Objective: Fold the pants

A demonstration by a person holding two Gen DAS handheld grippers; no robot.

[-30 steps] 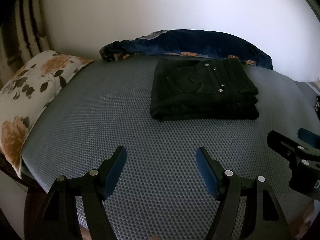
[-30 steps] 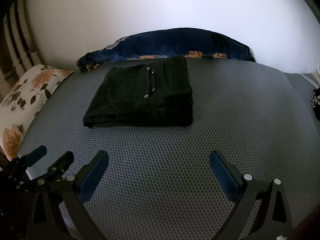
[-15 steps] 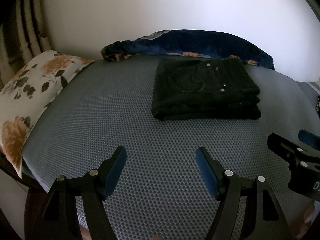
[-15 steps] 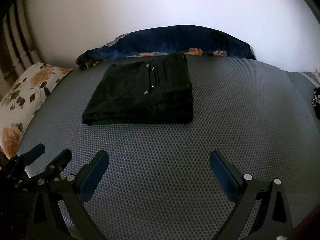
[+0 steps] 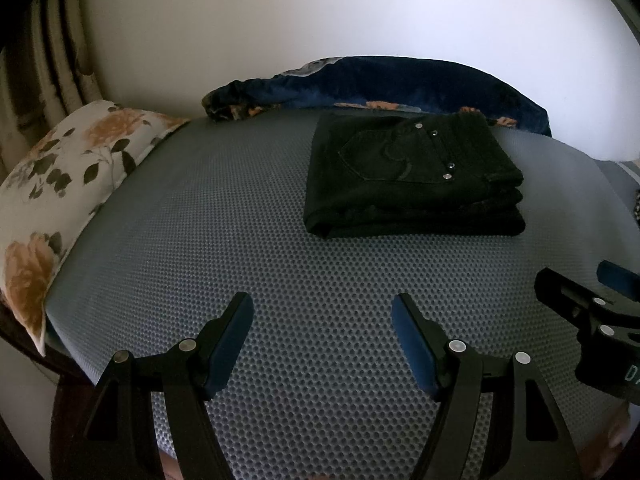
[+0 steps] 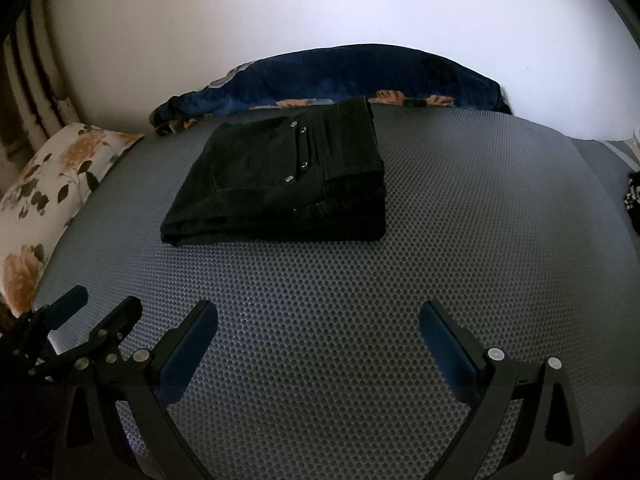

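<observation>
Black pants (image 5: 412, 176) (image 6: 280, 176) lie folded in a thick rectangle on the grey mesh mattress (image 5: 240, 220) (image 6: 460, 220), back pocket and rivets facing up. My left gripper (image 5: 322, 304) hangs open over bare mattress, well short of the pants. My right gripper (image 6: 318, 312) is open too, wider, also over bare mattress in front of the pants. Nothing sits between either pair of fingers. The right gripper's fingers (image 5: 568, 300) show at the right edge of the left wrist view, and the left gripper's fingers (image 6: 116, 320) at the left edge of the right wrist view.
A dark blue floral blanket (image 5: 380, 84) (image 6: 340, 76) is bunched along the white wall behind the pants. A white floral pillow (image 5: 60, 188) (image 6: 48, 200) lies at the mattress's left end. A dark object (image 6: 632, 200) pokes in at the right edge.
</observation>
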